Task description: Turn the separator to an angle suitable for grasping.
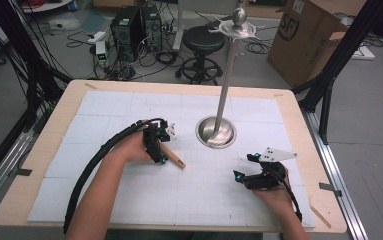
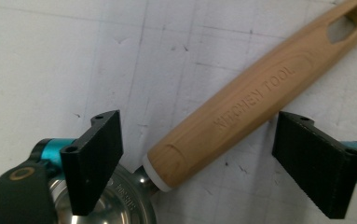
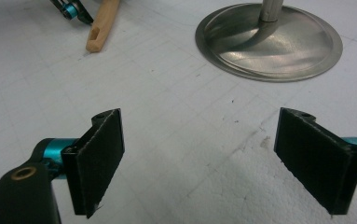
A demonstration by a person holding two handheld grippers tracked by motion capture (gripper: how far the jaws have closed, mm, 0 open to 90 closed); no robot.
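On the left of the worktop (image 1: 39,165), the left tongs (image 2: 199,154) stand released, jaws spread wide on either side of a wooden handle (image 2: 246,102) stamped "KITCHEN TOOL". The handle lies flat on the white gridded mat (image 1: 109,195), and neither pad touches it. Its metal bowl (image 2: 115,205), apparently a ladle or spoon, sits right under the left jaw. The handle runs at a slant across the gap, so a squeeze from here would likely catch it skew and twist it out, or the left jaw could land on the bowl and tip the utensil.

In the middle, a tall steel stand (image 1: 225,85) rises from its round base (image 3: 269,42), with hook arms near the top. It looks top-heavy; a knock from a swinging utensil might rock it.

On the right, the right tongs (image 3: 199,158) are released too, hovering over bare mat near the base, well apart from the utensil. A careless reach across could clip the base rim.
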